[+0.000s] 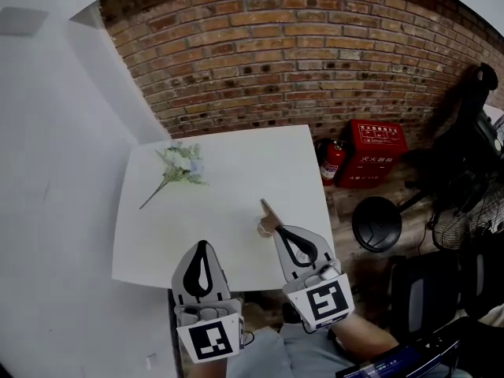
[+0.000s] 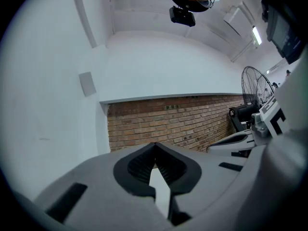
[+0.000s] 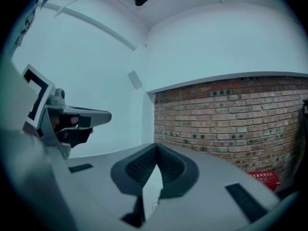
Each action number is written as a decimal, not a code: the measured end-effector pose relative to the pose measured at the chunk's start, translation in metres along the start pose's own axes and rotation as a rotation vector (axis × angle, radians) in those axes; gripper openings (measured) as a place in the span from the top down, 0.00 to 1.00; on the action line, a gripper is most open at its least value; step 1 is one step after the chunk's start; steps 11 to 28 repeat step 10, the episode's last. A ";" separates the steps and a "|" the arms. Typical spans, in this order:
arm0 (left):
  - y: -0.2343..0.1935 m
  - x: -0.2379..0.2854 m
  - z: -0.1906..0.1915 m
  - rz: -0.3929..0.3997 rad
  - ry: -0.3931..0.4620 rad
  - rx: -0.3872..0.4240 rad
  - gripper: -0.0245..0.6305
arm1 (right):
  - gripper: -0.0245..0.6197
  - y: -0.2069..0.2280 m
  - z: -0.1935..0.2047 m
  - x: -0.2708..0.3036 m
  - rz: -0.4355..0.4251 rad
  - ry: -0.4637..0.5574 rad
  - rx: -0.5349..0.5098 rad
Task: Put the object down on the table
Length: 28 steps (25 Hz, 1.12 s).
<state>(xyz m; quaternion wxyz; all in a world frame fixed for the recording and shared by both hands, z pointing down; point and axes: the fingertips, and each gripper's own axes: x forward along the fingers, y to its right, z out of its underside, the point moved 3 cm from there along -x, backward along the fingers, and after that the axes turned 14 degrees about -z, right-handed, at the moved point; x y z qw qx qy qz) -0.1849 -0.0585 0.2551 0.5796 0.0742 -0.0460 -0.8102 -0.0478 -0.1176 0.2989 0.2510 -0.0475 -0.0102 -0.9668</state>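
A thin, flat brown object (image 1: 268, 213) sticks out tilted from the tip of my right gripper (image 1: 279, 228), just above the front right part of the white table (image 1: 236, 172). The jaws are shut on its lower end. In the right gripper view the right gripper (image 3: 155, 148) has its pads together, and the object itself is not clear there. My left gripper (image 1: 202, 245) hovers over the table's front edge, shut and holding nothing. In its own view the left gripper (image 2: 154, 144) points up at the brick wall.
A bunch of pale artificial flowers (image 1: 180, 166) lies at the table's back left. A fire extinguisher (image 1: 332, 161) and a red box (image 1: 376, 142) stand by the brick wall (image 1: 299, 53). A black round stool (image 1: 376, 224) and a fan (image 1: 461, 219) are to the right.
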 end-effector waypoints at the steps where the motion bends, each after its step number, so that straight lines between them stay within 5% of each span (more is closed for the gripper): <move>1: 0.000 0.000 0.001 0.001 -0.005 -0.002 0.95 | 0.95 0.000 0.001 0.001 -0.001 0.000 0.001; 28: 0.003 0.001 0.005 0.007 -0.031 -0.021 0.95 | 0.95 -0.001 0.003 0.004 0.001 -0.002 0.007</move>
